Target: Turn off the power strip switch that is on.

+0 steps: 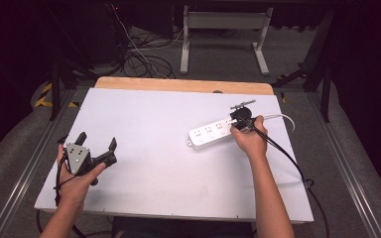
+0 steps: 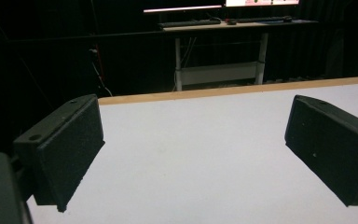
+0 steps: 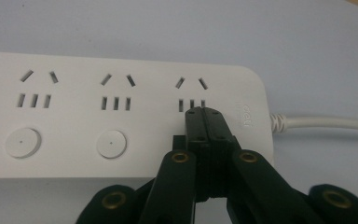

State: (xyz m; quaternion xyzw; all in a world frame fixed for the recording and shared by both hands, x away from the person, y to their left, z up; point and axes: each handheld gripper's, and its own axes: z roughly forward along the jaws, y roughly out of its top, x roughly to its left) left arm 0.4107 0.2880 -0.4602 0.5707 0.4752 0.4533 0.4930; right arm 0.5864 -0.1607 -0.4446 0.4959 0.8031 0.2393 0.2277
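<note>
My right claw (image 3: 207, 112) has its two black jaws pressed flat together, nothing between them, and the joined tips rest on the top face of the white power strip (image 3: 121, 116). In the right gripper view they sit just under the third socket (image 3: 192, 93) from the left, the one nearest the cord end, about where that socket's round switch would be; the two round switches (image 3: 23, 142) for the other sockets show uncovered at nine o'clock from my tips. Whether the tips are pushing down or only touching, I cannot tell. The strip's white cord (image 3: 326, 122) leaves at three o'clock.

In the high view the power strip (image 1: 213, 133) lies on the white table (image 1: 149, 148) at about two o'clock from the table's middle, angled so its cord end points toward the far right. My right hand (image 1: 250, 141) holds the claw over that cord end, and the white cord (image 1: 283, 118) curls away toward the right edge. A black cable (image 1: 287, 161) trails from my right claw back over the table's near right side.

My left claw (image 1: 97, 141) is well apart from the strip, at about eight o'clock on the table, held in my left hand (image 1: 77, 173). Its jaws stand wide apart with nothing between them; in the left gripper view only bare table (image 2: 196, 154) lies beyond the two pads (image 2: 70, 149).
</note>
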